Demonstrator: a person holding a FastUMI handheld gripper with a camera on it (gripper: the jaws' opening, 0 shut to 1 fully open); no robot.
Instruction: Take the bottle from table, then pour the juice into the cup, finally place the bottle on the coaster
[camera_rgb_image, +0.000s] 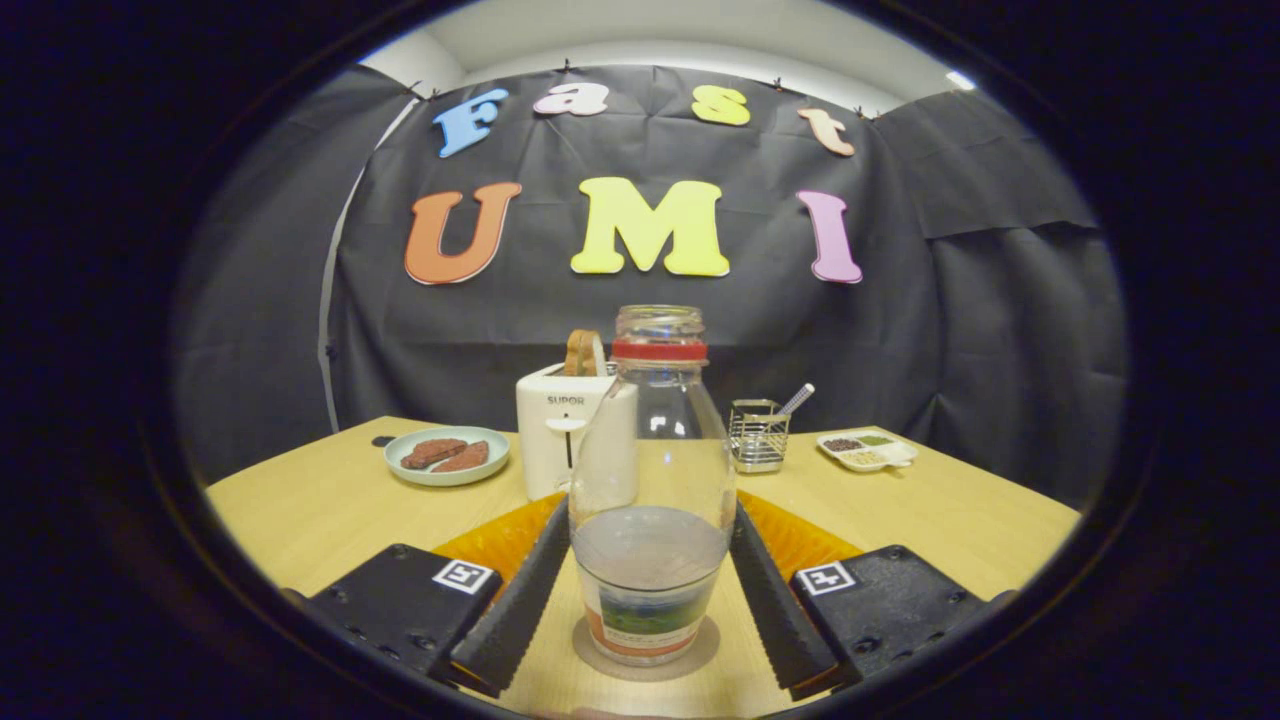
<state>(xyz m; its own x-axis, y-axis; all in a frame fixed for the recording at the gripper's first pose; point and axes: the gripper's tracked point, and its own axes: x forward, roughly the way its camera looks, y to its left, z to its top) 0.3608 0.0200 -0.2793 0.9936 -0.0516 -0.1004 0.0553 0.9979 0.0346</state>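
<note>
Bottle (651, 480) stands upright on the coaster (646, 655) between the gripper (648, 590) fingers, which flank its sides — actual contact hard to judge. Toaster (562, 432) sits partly hidden behind the glass.

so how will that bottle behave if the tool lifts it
The bottle, clear and hard-looking, is probably stiff and slick between the tool fingers. Little liquid shows, so it is likely light. Tall and narrow-necked on its coaster, it may tip if nudged.
</note>
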